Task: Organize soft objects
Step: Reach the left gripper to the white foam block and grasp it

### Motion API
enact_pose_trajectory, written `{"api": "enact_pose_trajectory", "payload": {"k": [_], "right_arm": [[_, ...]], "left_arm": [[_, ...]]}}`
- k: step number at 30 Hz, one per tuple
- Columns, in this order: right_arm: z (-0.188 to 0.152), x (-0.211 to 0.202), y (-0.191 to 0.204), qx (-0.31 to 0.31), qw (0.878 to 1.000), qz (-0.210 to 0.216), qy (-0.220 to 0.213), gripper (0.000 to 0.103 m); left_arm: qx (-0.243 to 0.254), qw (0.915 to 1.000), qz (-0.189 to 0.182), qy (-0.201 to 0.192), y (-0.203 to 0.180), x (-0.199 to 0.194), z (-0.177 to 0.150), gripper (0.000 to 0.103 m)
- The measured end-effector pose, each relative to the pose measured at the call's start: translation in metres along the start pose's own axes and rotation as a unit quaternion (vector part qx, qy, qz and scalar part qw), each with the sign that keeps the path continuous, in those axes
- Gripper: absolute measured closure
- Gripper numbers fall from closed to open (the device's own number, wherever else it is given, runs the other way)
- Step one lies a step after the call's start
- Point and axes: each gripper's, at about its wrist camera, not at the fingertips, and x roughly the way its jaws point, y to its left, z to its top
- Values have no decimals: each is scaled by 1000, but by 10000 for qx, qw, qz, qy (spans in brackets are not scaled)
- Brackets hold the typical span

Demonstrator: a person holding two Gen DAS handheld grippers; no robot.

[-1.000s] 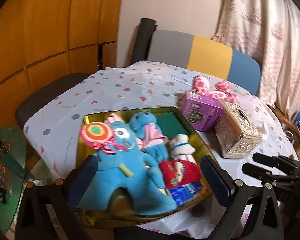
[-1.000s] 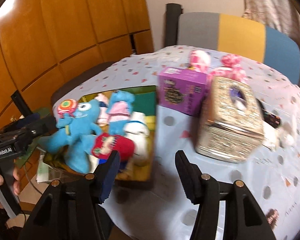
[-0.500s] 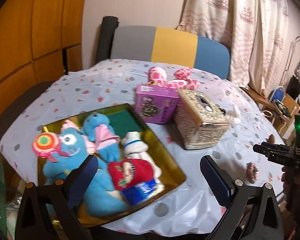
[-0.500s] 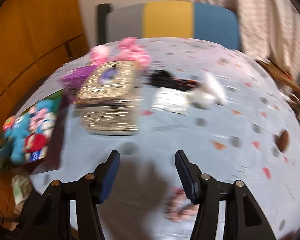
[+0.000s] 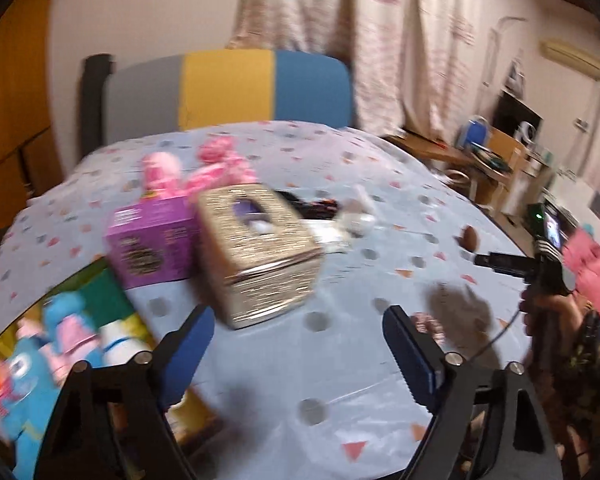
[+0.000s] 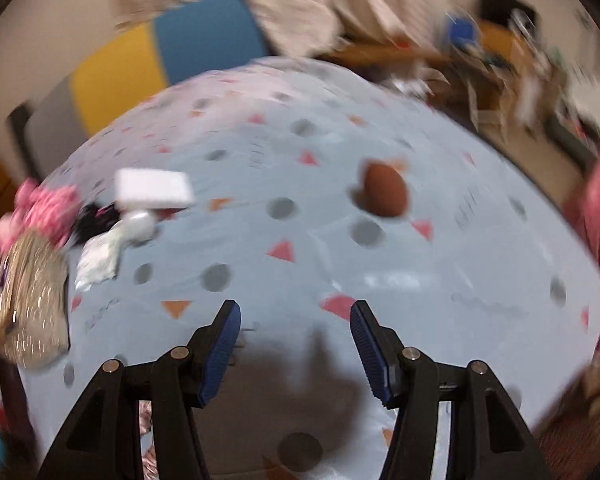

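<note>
Where the tray (image 5: 8,332) is seen, plush toys (image 5: 28,384) are held in it; only the right wrist view shows a white sponge (image 6: 154,189). The left gripper (image 5: 296,344), its jaws just closing, and the right gripper (image 6: 296,340) are both released and empty.

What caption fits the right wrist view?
Open right gripper above spotted pale-blue tablecloth, brown egg-shaped sponge ahead.

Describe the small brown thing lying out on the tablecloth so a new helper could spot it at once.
Start at the round table with the pale blue spotted tablecloth. From the glittery gold tissue box look across the cloth, past the white block, into the open stretch. There the brown egg-shaped object lies alone: the only dark, smooth, rounded thing, where its neighbours are white or pink.
</note>
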Motion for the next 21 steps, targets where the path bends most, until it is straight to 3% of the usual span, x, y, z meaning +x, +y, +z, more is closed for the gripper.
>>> {"api": "enact_pose_trajectory", "payload": {"k": [4, 12, 14, 16, 18, 21], "right_arm": [[4, -5, -12, 296, 9995, 45, -122, 45], [3, -5, -25, 640, 9978, 185, 21, 45], [3, -4, -25, 663, 9975, 253, 46, 45], [4, -4, -25, 671, 9972, 338, 47, 45], [4, -5, -25, 691, 9968, 400, 35, 45], [5, -8, -30, 837, 9955, 442, -28, 45]], "left_arm": [[229, 9988, -409, 163, -36, 32, 23, 26], [331, 9960, -691, 464, -87, 105, 69, 28], [299, 9947, -790, 584, -95, 128, 80, 43], [324, 9928, -903, 715, -106, 153, 93, 66], [427, 9929, -859, 704, -116, 175, 105, 69], [263, 9916, -1083, 655, -118, 210, 121, 69]]}}
